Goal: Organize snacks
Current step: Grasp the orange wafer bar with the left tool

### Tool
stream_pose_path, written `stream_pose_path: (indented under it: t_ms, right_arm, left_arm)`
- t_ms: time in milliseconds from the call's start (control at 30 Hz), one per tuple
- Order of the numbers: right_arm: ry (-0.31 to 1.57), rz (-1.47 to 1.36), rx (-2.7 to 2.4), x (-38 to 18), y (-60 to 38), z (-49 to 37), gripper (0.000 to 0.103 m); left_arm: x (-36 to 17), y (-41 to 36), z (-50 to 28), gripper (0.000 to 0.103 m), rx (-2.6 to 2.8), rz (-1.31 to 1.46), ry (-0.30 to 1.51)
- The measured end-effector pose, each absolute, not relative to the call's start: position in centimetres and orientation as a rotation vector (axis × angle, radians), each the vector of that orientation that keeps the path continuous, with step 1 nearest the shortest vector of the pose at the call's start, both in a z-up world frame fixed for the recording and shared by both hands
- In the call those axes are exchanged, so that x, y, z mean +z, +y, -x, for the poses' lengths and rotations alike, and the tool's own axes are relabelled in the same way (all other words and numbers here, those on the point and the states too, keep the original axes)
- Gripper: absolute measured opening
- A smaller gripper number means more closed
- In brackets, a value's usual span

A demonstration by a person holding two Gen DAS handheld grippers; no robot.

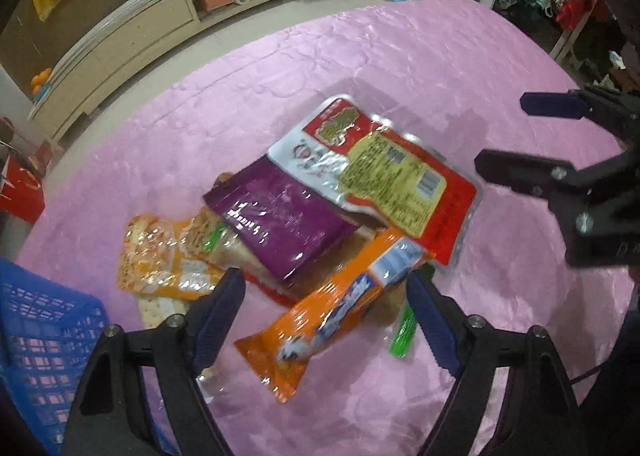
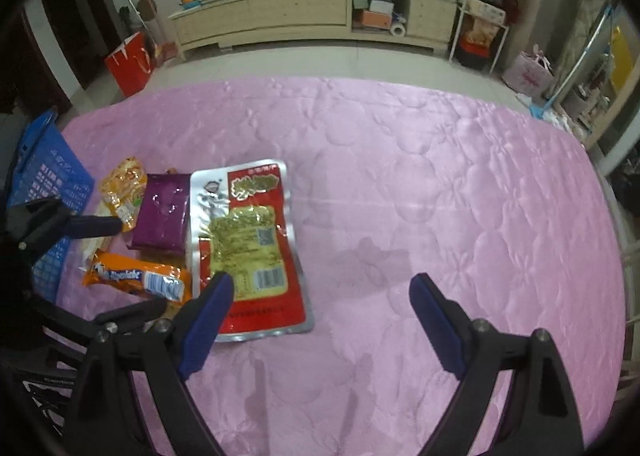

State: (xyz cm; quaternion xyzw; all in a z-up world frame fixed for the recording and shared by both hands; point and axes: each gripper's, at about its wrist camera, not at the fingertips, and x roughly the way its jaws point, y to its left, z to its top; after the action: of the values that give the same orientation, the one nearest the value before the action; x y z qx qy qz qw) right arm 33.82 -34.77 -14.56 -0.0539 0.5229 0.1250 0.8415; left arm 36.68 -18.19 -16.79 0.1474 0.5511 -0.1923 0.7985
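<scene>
A: Snacks lie heaped in one overlapping pile on the pink table [image 2: 400,175], so nothing comes free without choosing the top piece. Your left tongs [image 1: 326,308] hang just over the near end of that pile, spread wide and gripping nothing.

B: Which piece sits between them?

A: The orange packet [image 1: 336,304]. It lies on top, slanting across the others, with one end between your left fingers, so I judge it the natural first pick. Beyond the tongs, the purple pouch [image 1: 280,215] overlaps the big red-and-silver bag [image 1: 384,175], and the yellow cracker bag [image 1: 160,256] pokes out to the left of the fingers.

B: And your right?

A: Your right tongs [image 2: 322,298] are also apart and empty, hovering over bare cloth, with the red-and-silver bag just under the left finger. They look parked clear of the pile to give the left room.

B: Where does everything go?

A: Probably the blue basket [image 1: 48,320], close beside your left tongs on their left.
</scene>
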Motion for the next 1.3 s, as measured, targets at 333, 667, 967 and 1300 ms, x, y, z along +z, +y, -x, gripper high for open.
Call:
stream_pose_path:
  t_ms: [333,667,967,1300]
  right_arm:
    - [1.158,0.025,0.281,-15.7,-35.4,-35.6,0.092]
    - [1.264,-0.052,0.360,-18.5,-34.0,-37.5,0.092]
    - [1.252,0.013,0.378,-18.7,-31.5,-38.2,0.093]
    - [1.223,0.104,0.367,-19.2,-28.8,-38.1,0.093]
  left_arm:
    - [-16.9,-19.3,-35.0,0.021,-0.437,-0.346,1.195]
    - [-13.9,-15.9,-33.9,0.020,-0.320,-0.250,1.120]
    - [-14.4,-13.9,-34.6,0.020,-0.198,-0.206,1.136]
    - [-14.1,-12.2,-33.9,0.020,-0.184,-0.164,1.134]
